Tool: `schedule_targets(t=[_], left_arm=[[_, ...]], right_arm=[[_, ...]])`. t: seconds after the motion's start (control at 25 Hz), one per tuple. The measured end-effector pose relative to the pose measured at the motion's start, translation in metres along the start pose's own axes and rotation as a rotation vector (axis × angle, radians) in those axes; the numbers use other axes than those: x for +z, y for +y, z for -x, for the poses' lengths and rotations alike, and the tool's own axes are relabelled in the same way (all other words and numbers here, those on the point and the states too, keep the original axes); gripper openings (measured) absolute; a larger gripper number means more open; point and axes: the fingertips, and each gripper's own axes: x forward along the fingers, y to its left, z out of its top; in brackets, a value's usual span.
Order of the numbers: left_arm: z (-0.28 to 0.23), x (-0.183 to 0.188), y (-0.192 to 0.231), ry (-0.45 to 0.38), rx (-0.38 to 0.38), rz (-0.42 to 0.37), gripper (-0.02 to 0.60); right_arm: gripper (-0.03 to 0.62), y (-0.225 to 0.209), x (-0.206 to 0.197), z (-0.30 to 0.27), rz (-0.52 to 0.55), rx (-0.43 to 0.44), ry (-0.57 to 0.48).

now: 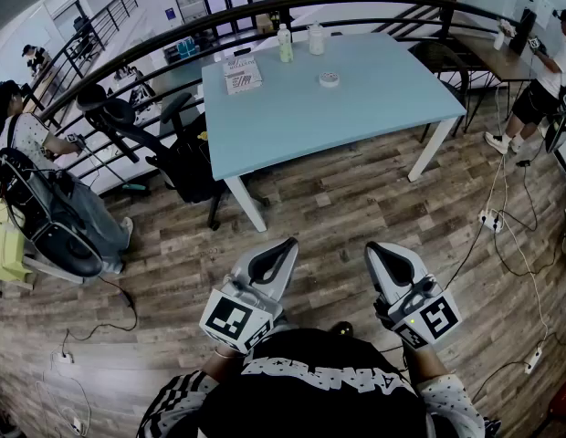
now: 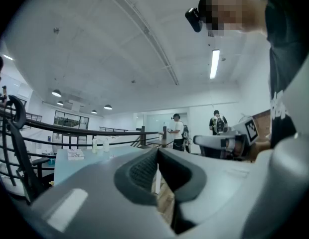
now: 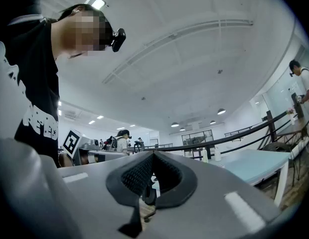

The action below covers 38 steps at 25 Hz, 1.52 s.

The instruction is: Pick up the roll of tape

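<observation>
The roll of tape (image 1: 329, 79) lies flat on the light-blue counter (image 1: 393, 99), right of a printed box (image 1: 243, 74) whose lettering is too small to read. An office chair (image 1: 187, 149) stands at the counter's left. The left gripper (image 1: 287, 244) and right gripper (image 1: 375, 247) have their fingers clenched on nothing, well apart from the counter.

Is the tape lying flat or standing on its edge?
Lying flat. In the head view the tape shows as a low round ring on the table, with its round face up.
</observation>
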Motion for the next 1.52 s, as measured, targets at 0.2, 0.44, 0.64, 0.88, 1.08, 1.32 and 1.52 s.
schedule_targets(t=[0.2,0.44,0.64,0.88,1.08,1.32,1.52], left_arm=[[0.003,-0.002,-0.009,0.004,0.008,-0.001,0.000],[0.004,-0.005,-0.012,0.022,0.029,-0.002,0.000],[0.002,-0.006,-0.022,0.029,0.051,-0.004,0.000],[-0.003,-0.010,-0.033,0.044,0.078,0.002,0.000],[-0.012,-0.008,-0.057,0.037,0.092,0.004,0.000],[-0.022,-0.012,-0.082,0.039,0.115,0.009,0.000],[-0.028,-0.014,-0.100,0.043,0.124,0.006,0.000]], right_arm=[[0.003,-0.001,-0.002,0.010,0.001,0.000,-0.002],[0.003,-0.005,-0.001,0.013,-0.038,0.022,-0.028],[0.005,-0.008,-0.002,0.022,-0.030,0.053,-0.031],[0.005,-0.015,-0.004,0.030,-0.040,0.076,-0.009],[0.000,-0.030,-0.001,0.053,-0.015,0.074,0.001],[0.001,-0.041,0.001,0.080,-0.023,0.095,-0.004],[0.000,-0.049,-0.001,0.099,-0.034,0.093,-0.004]])
